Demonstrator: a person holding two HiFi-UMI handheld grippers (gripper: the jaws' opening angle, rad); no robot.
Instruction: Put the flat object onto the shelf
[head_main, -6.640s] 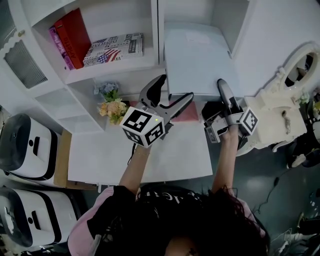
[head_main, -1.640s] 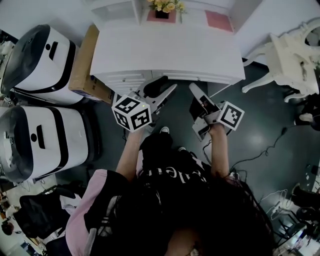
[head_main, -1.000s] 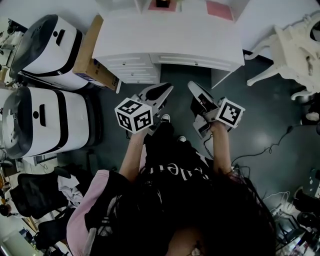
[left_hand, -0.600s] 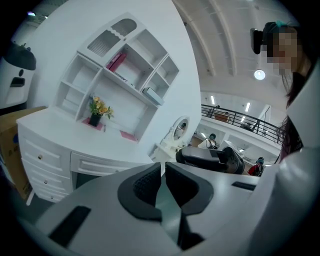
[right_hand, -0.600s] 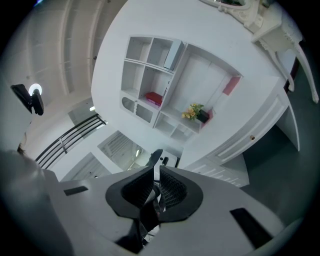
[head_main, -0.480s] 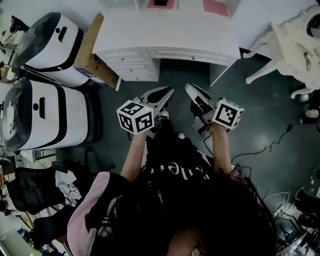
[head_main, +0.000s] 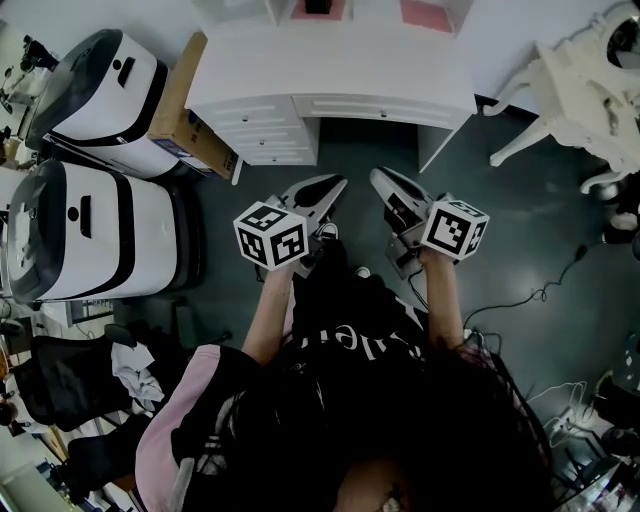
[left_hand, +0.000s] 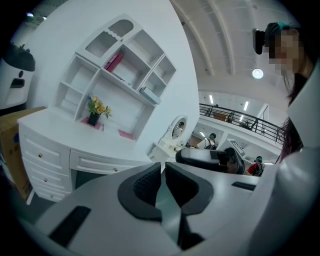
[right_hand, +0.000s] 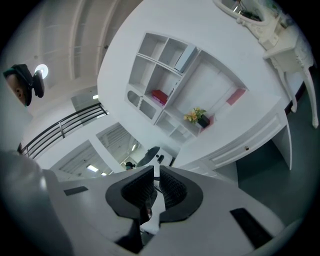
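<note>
Right now I am standing back from the furniture, holding both tools out in front of me over the dark grey floor (head_main: 520, 230). My left tool (head_main: 335, 186) is pointing toward the white worktop with drawers (head_main: 330, 70). Its jaws are resting together with nothing between them. My right tool (head_main: 383, 180) is hovering just beside it, rolled to one side. Its jaws are likewise closed on nothing. Neither tool is touching anything.

To my left, two rounded white-and-black machines (head_main: 90, 230) are sitting on the floor, and a brown cardboard box (head_main: 185, 105) is standing between the farther machine and the left end of the worktop. To my right, an ornate white chair (head_main: 580, 90) is standing well apart from the worktop.

At the back of the worktop, a bunch of yellow flowers in a dark pot (left_hand: 95, 107) is sitting on a pink mat, with a second flat pink mat (left_hand: 126, 134) lying to its right.

Above them, the white shelf unit (left_hand: 131, 86) is rising against the wall. A red book (left_hand: 114, 62) is leaning in a middle compartment. The pale grey-blue flat object (left_hand: 149, 95) is lying on the shelf board in a compartment to the right of that book, apart from both tools.
</note>
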